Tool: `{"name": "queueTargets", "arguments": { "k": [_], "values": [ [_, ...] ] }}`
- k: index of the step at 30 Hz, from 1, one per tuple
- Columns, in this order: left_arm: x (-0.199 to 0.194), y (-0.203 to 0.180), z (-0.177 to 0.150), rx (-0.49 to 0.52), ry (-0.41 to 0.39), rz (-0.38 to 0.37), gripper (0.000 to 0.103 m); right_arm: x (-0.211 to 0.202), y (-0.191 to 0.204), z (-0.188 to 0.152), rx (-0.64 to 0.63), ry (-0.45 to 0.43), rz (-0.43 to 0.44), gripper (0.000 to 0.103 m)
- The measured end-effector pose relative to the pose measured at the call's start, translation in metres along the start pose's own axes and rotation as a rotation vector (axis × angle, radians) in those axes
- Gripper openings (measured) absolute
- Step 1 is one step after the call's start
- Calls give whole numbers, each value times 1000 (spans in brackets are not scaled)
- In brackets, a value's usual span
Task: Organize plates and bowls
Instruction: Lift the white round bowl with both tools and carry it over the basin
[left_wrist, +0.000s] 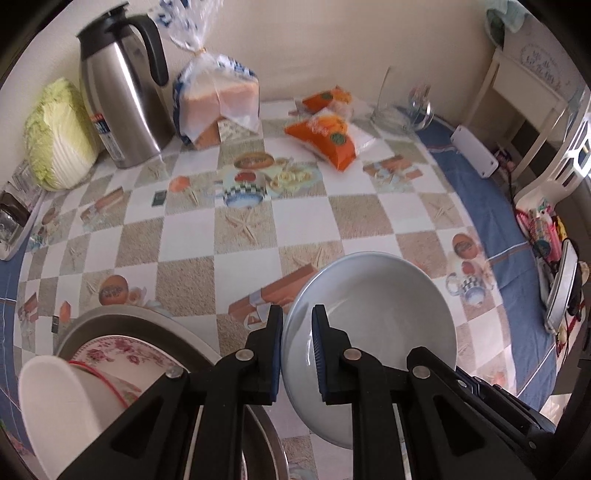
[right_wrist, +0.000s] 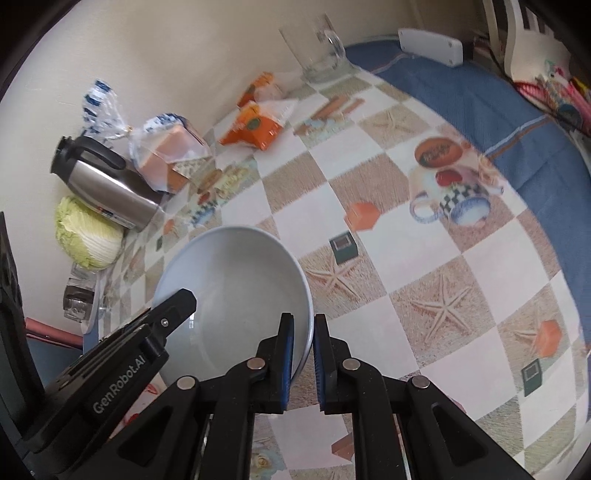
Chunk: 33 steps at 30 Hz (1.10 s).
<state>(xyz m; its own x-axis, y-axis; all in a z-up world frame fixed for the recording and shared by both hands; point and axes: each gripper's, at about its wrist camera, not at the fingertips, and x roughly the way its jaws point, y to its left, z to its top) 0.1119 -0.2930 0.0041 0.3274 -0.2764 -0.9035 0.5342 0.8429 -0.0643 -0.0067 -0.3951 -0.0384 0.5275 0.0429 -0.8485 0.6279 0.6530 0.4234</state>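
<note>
A pale blue-grey bowl (left_wrist: 380, 321) hangs tilted just above the checked tablecloth, held from both sides. My left gripper (left_wrist: 297, 311) is shut on its left rim, one pad inside the bowl and one outside. In the right wrist view the same bowl (right_wrist: 229, 284) has its right rim clamped by my right gripper (right_wrist: 303, 318), also shut on it. The left gripper (right_wrist: 173, 306) shows there at the bowl's left edge. At lower left a floral plate (left_wrist: 122, 350) and a white bowl (left_wrist: 55, 398) lie in a metal basin (left_wrist: 155, 319).
Along the back wall stand a steel jug (left_wrist: 122, 96), a cabbage (left_wrist: 59, 136), a bread bag (left_wrist: 218, 99), orange packets (left_wrist: 325, 136) and a glass mug (left_wrist: 402, 107). A white box (left_wrist: 474, 149) and a chair (left_wrist: 554, 177) are at the right edge.
</note>
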Motion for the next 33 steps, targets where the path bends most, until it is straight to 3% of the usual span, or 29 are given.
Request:
{"name": "queueTargets", "arguments": {
  "k": [12, 21, 33],
  "values": [
    [-60, 6, 1, -8, -142, -16, 16, -47, 26, 0, -60, -92, 52, 12],
    [-97, 33, -13, -59, -222, -9, 16, -67, 57, -11, -134, -125, 95, 12],
    [-150, 120, -66, -234, -326, 35, 16, -71, 142, -57, -364, -90, 179, 12]
  ]
}}
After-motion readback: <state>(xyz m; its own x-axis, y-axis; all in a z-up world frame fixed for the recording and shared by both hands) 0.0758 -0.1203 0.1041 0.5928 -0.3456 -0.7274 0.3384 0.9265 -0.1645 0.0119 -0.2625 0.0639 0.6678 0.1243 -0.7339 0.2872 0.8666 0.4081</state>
